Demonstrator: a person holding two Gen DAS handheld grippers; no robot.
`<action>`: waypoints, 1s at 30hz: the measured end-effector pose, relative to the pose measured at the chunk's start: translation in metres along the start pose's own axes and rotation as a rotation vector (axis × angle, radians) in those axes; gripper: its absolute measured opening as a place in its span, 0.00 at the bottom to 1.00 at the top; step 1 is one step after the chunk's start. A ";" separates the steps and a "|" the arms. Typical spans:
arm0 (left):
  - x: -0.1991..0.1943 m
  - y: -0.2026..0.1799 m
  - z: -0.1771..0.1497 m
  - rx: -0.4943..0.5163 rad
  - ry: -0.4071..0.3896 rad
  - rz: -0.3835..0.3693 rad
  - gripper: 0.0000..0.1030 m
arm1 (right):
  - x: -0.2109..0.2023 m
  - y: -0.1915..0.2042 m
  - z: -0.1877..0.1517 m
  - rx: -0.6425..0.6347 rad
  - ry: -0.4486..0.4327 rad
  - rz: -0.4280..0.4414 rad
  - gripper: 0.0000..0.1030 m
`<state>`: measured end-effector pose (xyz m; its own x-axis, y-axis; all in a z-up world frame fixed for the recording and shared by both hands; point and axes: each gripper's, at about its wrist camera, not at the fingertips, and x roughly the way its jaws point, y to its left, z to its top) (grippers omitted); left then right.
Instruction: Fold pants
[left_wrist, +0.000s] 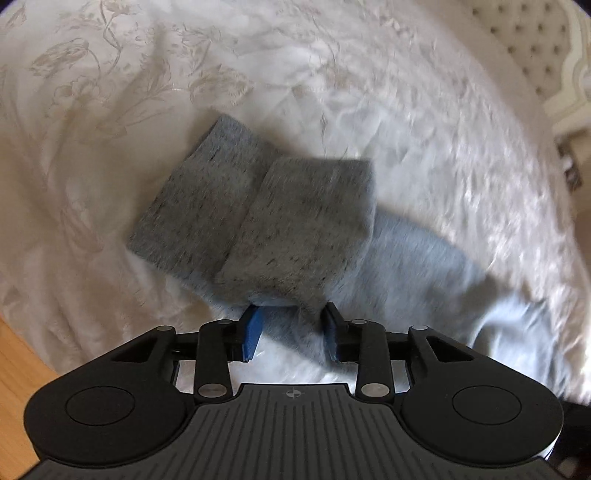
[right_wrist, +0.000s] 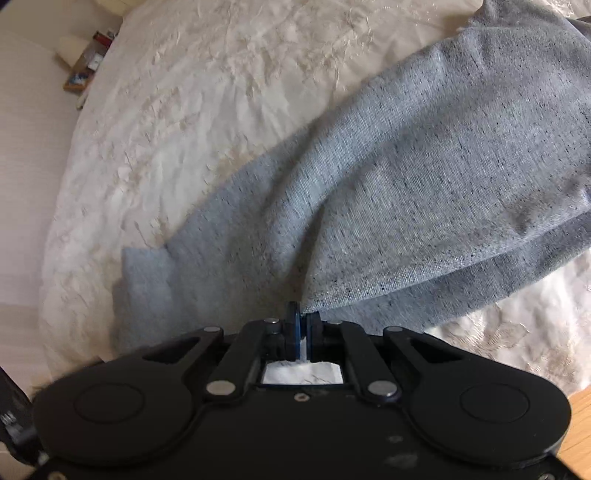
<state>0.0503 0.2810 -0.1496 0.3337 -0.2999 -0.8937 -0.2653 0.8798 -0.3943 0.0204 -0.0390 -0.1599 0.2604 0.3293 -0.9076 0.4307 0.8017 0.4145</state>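
Note:
Grey knit pants (left_wrist: 295, 218) lie on a white bedspread (left_wrist: 147, 110). In the left wrist view two leg ends lie side by side, one lapped over the other, blurred by motion. My left gripper (left_wrist: 291, 325) is open, its blue pads (left_wrist: 253, 332) apart, with the near edge of the fabric lying over and between the fingertips. In the right wrist view the pants (right_wrist: 424, 177) stretch from my right gripper (right_wrist: 303, 317) up to the top right. The right gripper is shut on an edge of the pants, which pulls the cloth into a taut fold.
The embroidered white bedspread (right_wrist: 203, 110) covers the bed. A tufted cream headboard (left_wrist: 535, 48) stands at the top right of the left view. Wood floor (left_wrist: 18, 369) shows beside the bed. A small shelf with items (right_wrist: 85, 66) sits at the upper left of the right view.

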 end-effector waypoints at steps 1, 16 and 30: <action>0.002 0.001 0.004 -0.027 -0.006 -0.024 0.33 | 0.003 -0.001 -0.001 -0.002 0.002 -0.001 0.05; -0.080 -0.063 0.019 0.243 -0.377 0.107 0.14 | -0.033 0.011 -0.003 -0.033 -0.165 0.126 0.05; -0.020 -0.019 0.010 0.246 -0.165 0.285 0.13 | 0.009 0.002 -0.015 -0.046 0.030 -0.001 0.05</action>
<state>0.0577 0.2742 -0.1218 0.4244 0.0140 -0.9054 -0.1504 0.9871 -0.0552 0.0111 -0.0268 -0.1682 0.2331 0.3428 -0.9100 0.3903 0.8242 0.4104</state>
